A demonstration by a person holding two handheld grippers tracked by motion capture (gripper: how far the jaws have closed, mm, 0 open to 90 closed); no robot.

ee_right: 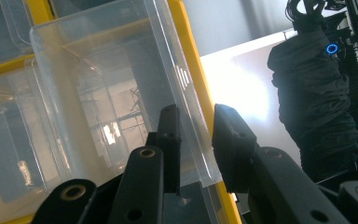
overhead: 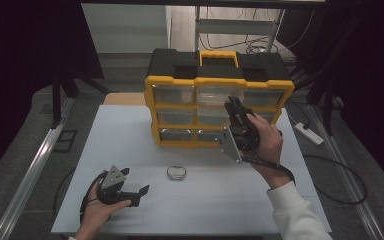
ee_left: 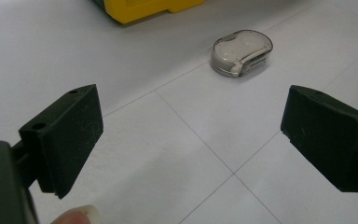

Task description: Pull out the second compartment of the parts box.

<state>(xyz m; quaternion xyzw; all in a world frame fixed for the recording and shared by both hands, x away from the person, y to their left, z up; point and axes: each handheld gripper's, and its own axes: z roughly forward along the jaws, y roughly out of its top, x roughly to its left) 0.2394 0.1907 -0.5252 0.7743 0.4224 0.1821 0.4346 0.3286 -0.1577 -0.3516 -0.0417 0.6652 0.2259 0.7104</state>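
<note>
Down at the near edge of the white bench (overhead: pixel 130 145), left hand-held gripper (overhead: pixel 130 192) sat low in the person's hand, jaws spread wide with nothing between them. Small clear rounded case (ee_left: pixel 241 52) lay flat on the bench beyond those jaws, near the middle, well apart from both pads. Further back, black-and-yellow drawer cabinet (overhead: pixel 180 80) stood upright. Right hand-held gripper (ee_right: pixel 196 135) was raised to the cabinet's front, over toward its right side, jaws set close on either side of the wall of a clear plastic drawer (ee_right: pixel 102 93) pulled partway out. Looked pinched on that wall, one pad inside and one outside. Couldn't tell if anything was inside the drawer.
</note>
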